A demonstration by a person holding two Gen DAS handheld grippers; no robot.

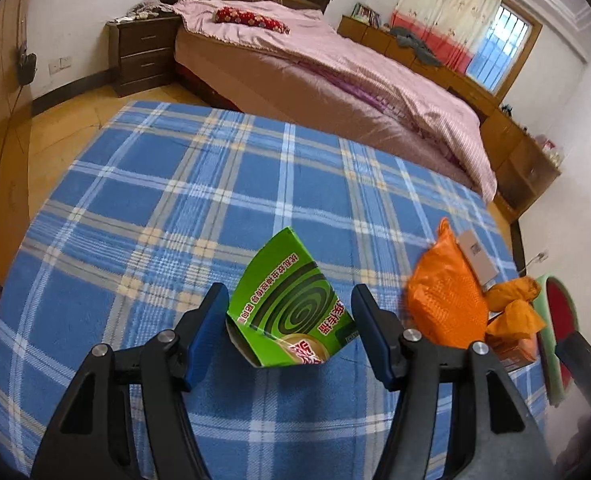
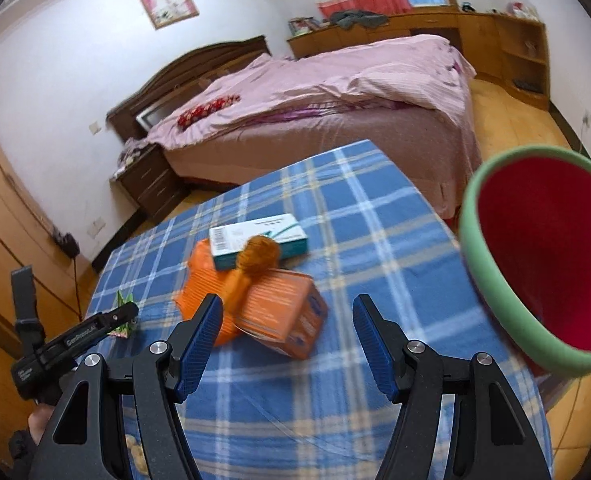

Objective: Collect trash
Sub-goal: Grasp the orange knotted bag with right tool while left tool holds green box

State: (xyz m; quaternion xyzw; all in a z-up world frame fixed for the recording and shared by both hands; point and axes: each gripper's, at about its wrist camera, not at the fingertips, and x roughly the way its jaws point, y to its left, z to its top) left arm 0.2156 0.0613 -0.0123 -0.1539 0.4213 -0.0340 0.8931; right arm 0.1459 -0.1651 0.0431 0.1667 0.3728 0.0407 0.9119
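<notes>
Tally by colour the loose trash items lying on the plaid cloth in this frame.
Green: 1, green box
Orange: 2, orange bag, orange box
White and teal: 1, white box
Total: 4

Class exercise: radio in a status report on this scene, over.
Left claw open around green mosquito-coil box. Right claw open, empty, near orange box. Bin right. Nothing blocking.

Green box (image 1: 291,300) — between left claw (image 1: 291,332) fingers

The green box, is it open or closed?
Open. In the left wrist view the green box shows a gaping end near the camera, with its pale inside wall visible. Whether anything is inside cannot be told.
</notes>
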